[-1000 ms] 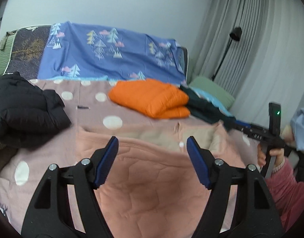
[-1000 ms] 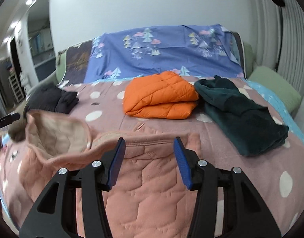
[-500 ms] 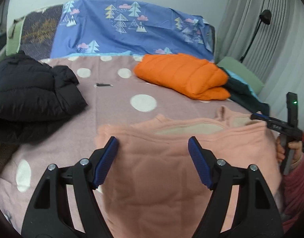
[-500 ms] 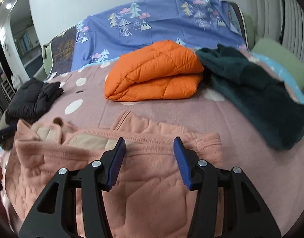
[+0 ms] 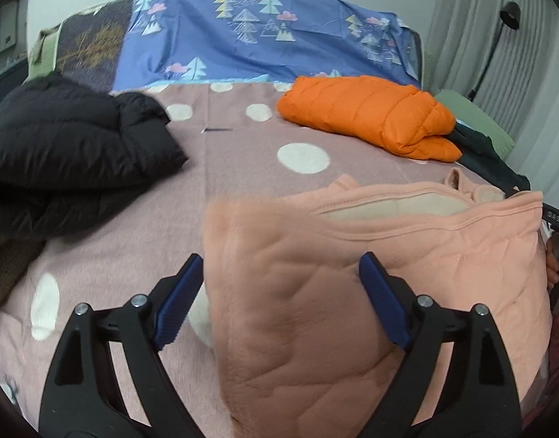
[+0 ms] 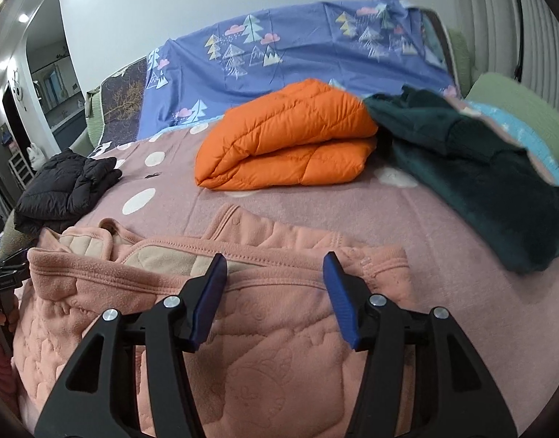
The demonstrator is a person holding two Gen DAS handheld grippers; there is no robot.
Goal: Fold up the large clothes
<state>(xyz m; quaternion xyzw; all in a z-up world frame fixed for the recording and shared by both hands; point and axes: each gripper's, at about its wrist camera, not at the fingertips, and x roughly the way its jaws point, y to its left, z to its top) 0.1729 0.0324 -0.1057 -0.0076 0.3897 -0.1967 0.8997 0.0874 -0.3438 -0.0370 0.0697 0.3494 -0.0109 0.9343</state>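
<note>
The work surface was a bed [image 6: 462, 226] covered in a mauve spread with large cream dots, backed by a blue tree-print sheet [image 6: 297, 54] draped over the headboard. A plain white wall rose behind it, pleated grey curtains [image 5: 480, 29] hung at one side with a black lamp [image 5: 509, 14] on a thin stalk, and an arched doorway [image 6: 42, 84] opened at the other.

The pink garment [image 6: 261, 346] lay on the near part of the bed, its long axis running across both views from one gripper to the other. Its neckline faced the headboard and gaped to show a beige lining. The fabric was soft fleece, quilted in shallow embossed patterns, with a stitched ribbed hem along the top edge.

Beyond it sat a folded orange puffer jacket [image 6: 290, 138], glossy and channel-stitched, a dark green plush garment [image 6: 480, 168] just beside it, and a crumpled black puffer jacket [image 5: 68, 138] well apart at the other side.

The left gripper [image 5: 279, 295] had its jaws opening, released, with the garment's corner lying loose between them. The right gripper [image 6: 276, 292] had its jaws opening too, clear of the cloth beneath them.
</note>
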